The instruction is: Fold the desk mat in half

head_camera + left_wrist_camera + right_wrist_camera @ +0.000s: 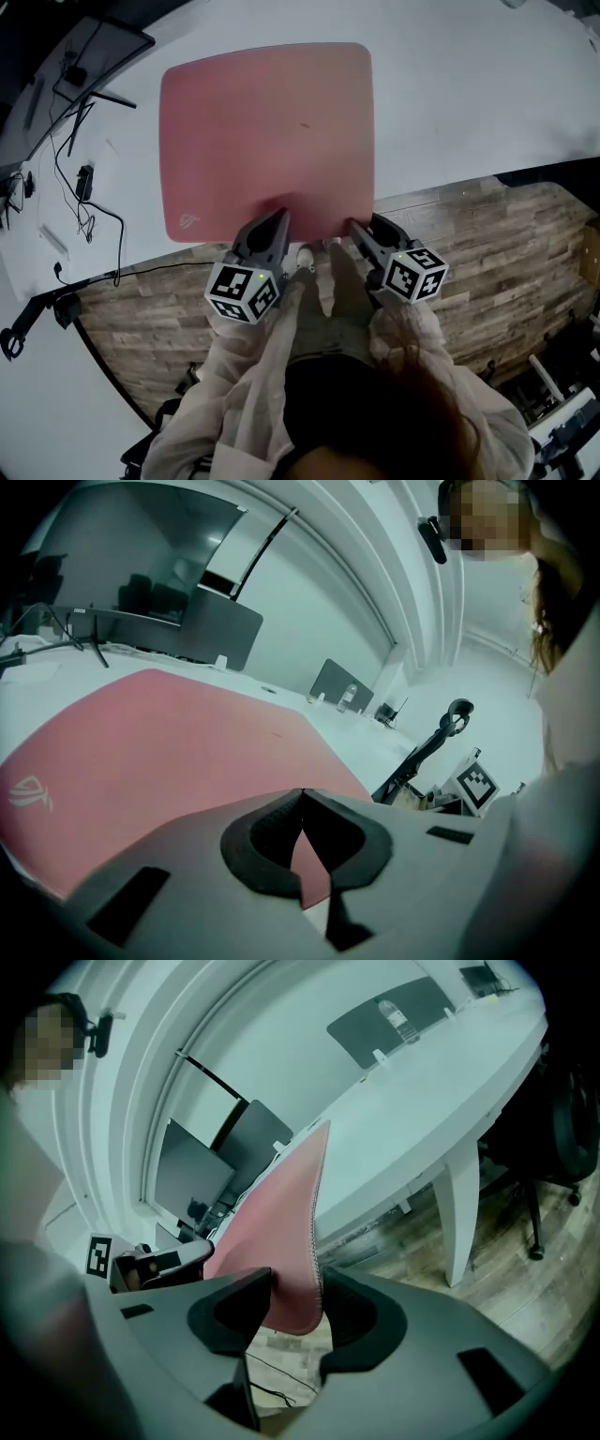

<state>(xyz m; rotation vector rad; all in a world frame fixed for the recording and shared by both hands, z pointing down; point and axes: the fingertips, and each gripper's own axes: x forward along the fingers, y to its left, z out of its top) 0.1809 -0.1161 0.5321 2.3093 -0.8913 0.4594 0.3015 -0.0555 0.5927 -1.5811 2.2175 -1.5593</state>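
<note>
Here's the pink desk mat [267,131], lying flat on the white table [469,94], with its near edge right at the table's rim in front of the person. Both claws are at that near edge, side by side and a little apart. The left claw [275,223] sits toward the middle of the edge. In the left gripper view its tips meet, pinched tight on the desk mat, and pink shows through the gap behind them. The right claw [361,230] is at the near right corner. In the right gripper view that corner hangs down past the table's rim, seen edge-on between the jaws, which stand wide and don't clamp it. Below the corner is the wooden floor [506,253]. The far half of the desk mat lies smooth and unfolded.
</note>
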